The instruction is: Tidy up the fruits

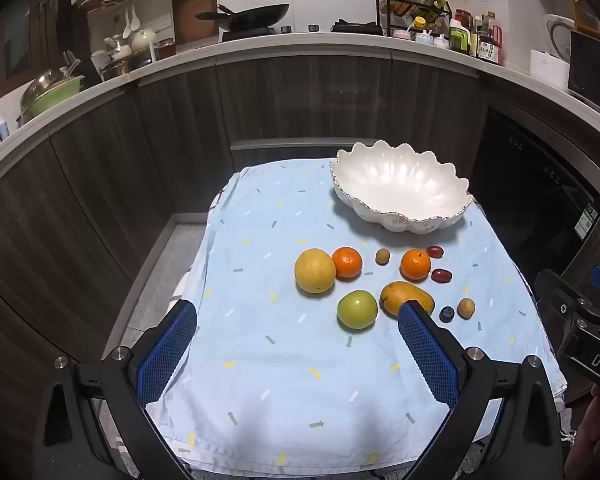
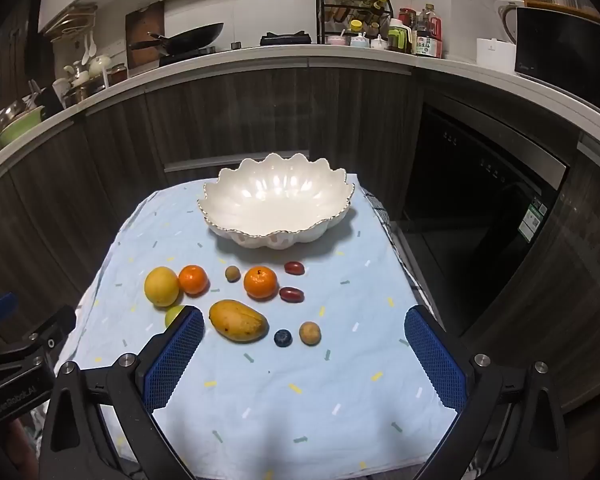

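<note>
Both tongs are wide open and hold nothing. The left gripper (image 1: 296,344) with its blue bumpy pads hangs over the near part of the pale blue cloth with little coloured dashes (image 1: 260,380). The right gripper (image 2: 304,350) hangs beside it, tipped down the same way.

No fruit has gone in yet, I think. The white shell-shaped bowl with a wavy gold edge (image 2: 220,210) sits empty at the far end of the cloth. All the fruit lies in a loose bunch between the bowl and the tongs: a big yellow round fruit (image 1: 315,271), two small oranges (image 1: 347,262) (image 1: 415,265), a green apple (image 1: 357,309), a yellow mango (image 2: 238,321), two dark red grapes (image 2: 291,294) (image 2: 294,267), a blueberry (image 2: 283,338) and two little brown round fruits (image 2: 310,333) (image 2: 232,273).

The next move looks like reaching down for one fruit. The mango is nearest the right tongs, just ahead of the left pad.

The yellow fruit touches one orange, so grabbing there could bump both. The tiny fruits may roll. The cloth hangs over the table's sides, and the right edge is near the grapes. In front there is lots of bare cloth for moving.
</note>
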A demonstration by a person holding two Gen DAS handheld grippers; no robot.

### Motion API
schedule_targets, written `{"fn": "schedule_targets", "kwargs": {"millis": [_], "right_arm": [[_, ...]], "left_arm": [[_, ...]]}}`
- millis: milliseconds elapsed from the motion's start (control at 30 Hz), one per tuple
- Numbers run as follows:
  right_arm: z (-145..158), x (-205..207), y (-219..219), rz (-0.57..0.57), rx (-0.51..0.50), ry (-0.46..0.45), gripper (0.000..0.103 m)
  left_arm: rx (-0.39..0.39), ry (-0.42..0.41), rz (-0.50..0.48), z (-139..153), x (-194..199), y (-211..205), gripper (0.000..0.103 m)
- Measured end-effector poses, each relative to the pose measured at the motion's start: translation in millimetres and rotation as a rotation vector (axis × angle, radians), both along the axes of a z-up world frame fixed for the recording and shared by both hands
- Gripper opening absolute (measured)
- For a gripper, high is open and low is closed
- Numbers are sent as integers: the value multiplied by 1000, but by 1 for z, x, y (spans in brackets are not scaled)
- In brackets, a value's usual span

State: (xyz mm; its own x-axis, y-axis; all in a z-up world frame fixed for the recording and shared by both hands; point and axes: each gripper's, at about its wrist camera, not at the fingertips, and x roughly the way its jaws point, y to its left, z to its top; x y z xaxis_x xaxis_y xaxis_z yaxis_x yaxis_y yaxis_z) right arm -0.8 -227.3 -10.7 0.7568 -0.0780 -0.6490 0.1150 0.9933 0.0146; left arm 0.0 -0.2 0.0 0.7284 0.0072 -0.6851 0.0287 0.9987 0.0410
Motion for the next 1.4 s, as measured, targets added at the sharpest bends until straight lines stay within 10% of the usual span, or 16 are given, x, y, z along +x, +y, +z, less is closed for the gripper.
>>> {"fn": "schedule_targets", "kwargs": {"millis": [1400], "right_arm": [[1, -3, -3, 0, 8, -14, 102]], "left_arm": [[5, -8, -8, 5, -6, 0, 102]]}}
